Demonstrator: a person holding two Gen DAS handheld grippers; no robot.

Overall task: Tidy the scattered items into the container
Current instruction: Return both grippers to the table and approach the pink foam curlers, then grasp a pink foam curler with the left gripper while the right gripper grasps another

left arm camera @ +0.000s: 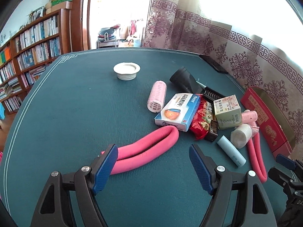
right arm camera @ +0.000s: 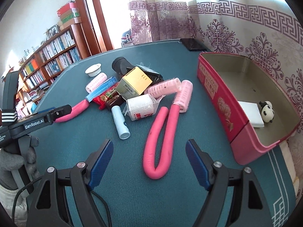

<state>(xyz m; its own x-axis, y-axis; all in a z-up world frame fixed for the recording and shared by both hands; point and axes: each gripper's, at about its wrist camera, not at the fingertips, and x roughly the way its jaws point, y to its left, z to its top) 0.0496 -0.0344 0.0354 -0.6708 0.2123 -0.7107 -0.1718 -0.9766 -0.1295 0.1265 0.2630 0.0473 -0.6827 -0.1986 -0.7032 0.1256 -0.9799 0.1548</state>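
A red tin (right arm camera: 217, 94) stands open at the right of the green table; inside lie a white block (right arm camera: 250, 113) and a panda figure (right arm camera: 267, 111). My left gripper (left arm camera: 153, 155) is open just in front of a folded pink foam roller (left arm camera: 147, 149). My right gripper (right arm camera: 149, 151) is open, with the bend of a second folded pink foam roller (right arm camera: 159, 141) between its fingers. A pile beyond holds pink hair curlers (right arm camera: 164, 88), a blue box (left arm camera: 178, 111), a yellow-green box (right arm camera: 134, 84), a gauze roll (right arm camera: 140, 106), a light blue tube (right arm camera: 120, 122) and a red packet (left arm camera: 200, 121).
A white lid (left arm camera: 126, 70) sits alone at the far middle of the table. A black nozzle (left arm camera: 183, 79) and black comb (left arm camera: 212, 93) lie behind the pile. A black flat object (left arm camera: 214, 63) lies at the far edge by the curtain. Bookshelves stand left.
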